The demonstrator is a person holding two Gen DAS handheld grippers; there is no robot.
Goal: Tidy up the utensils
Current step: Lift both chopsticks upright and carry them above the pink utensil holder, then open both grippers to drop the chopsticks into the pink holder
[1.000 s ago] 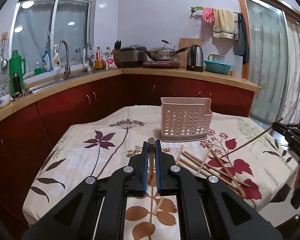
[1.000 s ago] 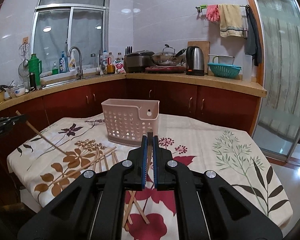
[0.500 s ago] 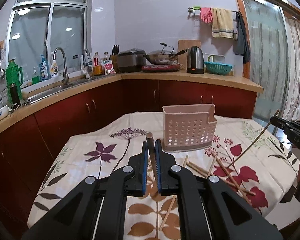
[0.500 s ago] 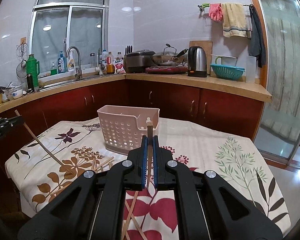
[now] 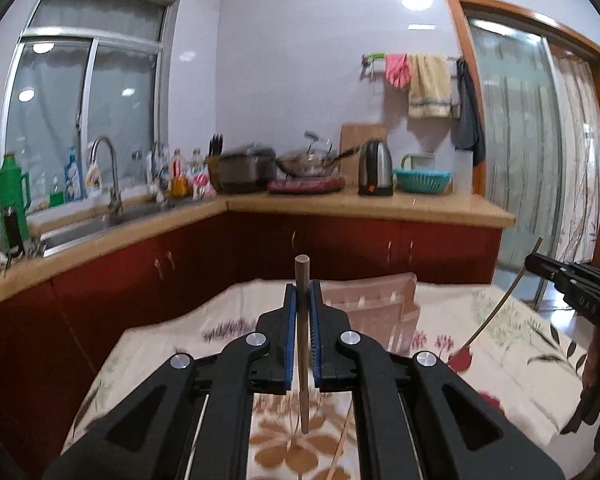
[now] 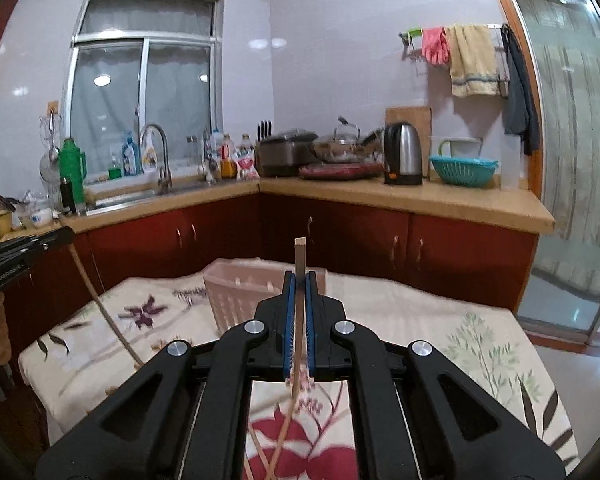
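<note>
Left claw (image 5: 302, 300) clamping shut on a dark brown round wooden chopstick (image 5: 302, 344), blue pads pressing both sides of the stick, thick end poking up past the fingertips, thin end hanging down below the claw body. Right claw (image 6: 299, 284) likewise pinching tight on a pale square-cut wooden chopstick (image 6: 299, 304), upper end sticking up above the tips, lower length sloping down and back under the claw.

Sitting just beyond and below both claws: a pale pink perforated plastic utensil basket (image 6: 236, 300), upright on a table draped in a cream cloth with red and brown flower prints (image 6: 440, 320); in the left wrist view, showing just right of the left claw's tips. More loose wooden chopsticks (image 6: 260, 456) lying on the cloth under and behind the right claw, partly hidden by its body.

Appearing well off to the right of the left claw, the right claw's black frame with its stick slanting down toward the cloth; well off to the left of the right claw, the left claw's frame doing the same.
</note>
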